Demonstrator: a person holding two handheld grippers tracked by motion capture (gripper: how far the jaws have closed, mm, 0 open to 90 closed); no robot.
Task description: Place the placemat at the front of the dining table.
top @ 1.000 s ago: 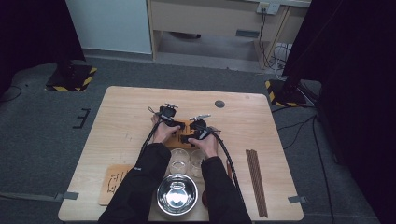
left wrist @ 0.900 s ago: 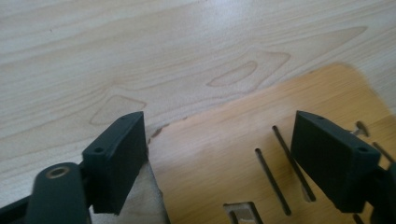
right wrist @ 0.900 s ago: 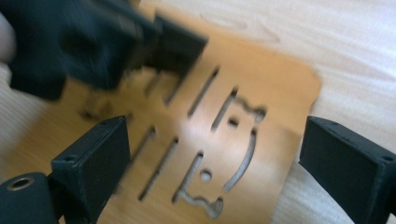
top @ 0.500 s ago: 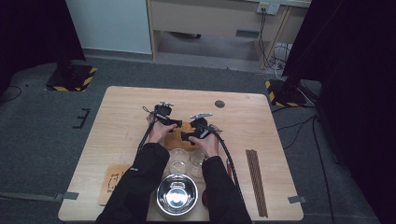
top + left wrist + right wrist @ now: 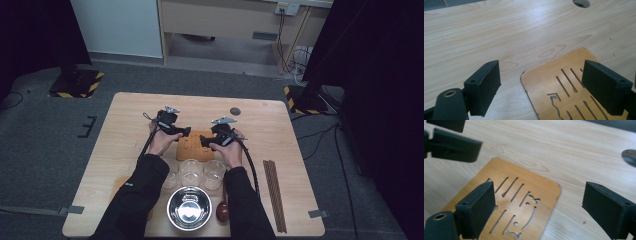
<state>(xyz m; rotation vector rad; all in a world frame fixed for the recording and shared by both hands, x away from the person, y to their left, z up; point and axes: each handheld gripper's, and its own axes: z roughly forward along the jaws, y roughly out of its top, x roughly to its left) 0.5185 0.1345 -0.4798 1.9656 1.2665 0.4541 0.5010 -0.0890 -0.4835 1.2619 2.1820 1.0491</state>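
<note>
A thin orange wooden board [image 5: 191, 148] with slots and a cut-out figure lies flat in the middle of the table. My left gripper [image 5: 183, 132] hovers at the board's left far corner, jaws open. In the left gripper view the board [image 5: 564, 92] lies low between the open jaws of that gripper [image 5: 544, 75], nothing held. My right gripper [image 5: 206, 141] stands at the board's right side, also open. The right gripper view has the board [image 5: 524, 195] under its own gripper [image 5: 539, 197], with the left gripper's black jaw [image 5: 454, 145] at top left.
Three clear glasses [image 5: 191, 171] stand in a row just before the board, then a steel bowl [image 5: 189, 208] and a dark red spoon [image 5: 222, 210]. Brown chopsticks [image 5: 274, 195] lie at the right. A second wooden board [image 5: 120, 186] peeks out at the left. A round hole [image 5: 234, 111] is at the back.
The left gripper has drifted slightly left and away from the board's middle. The right gripper has hardly moved. The board lies where it was.
</note>
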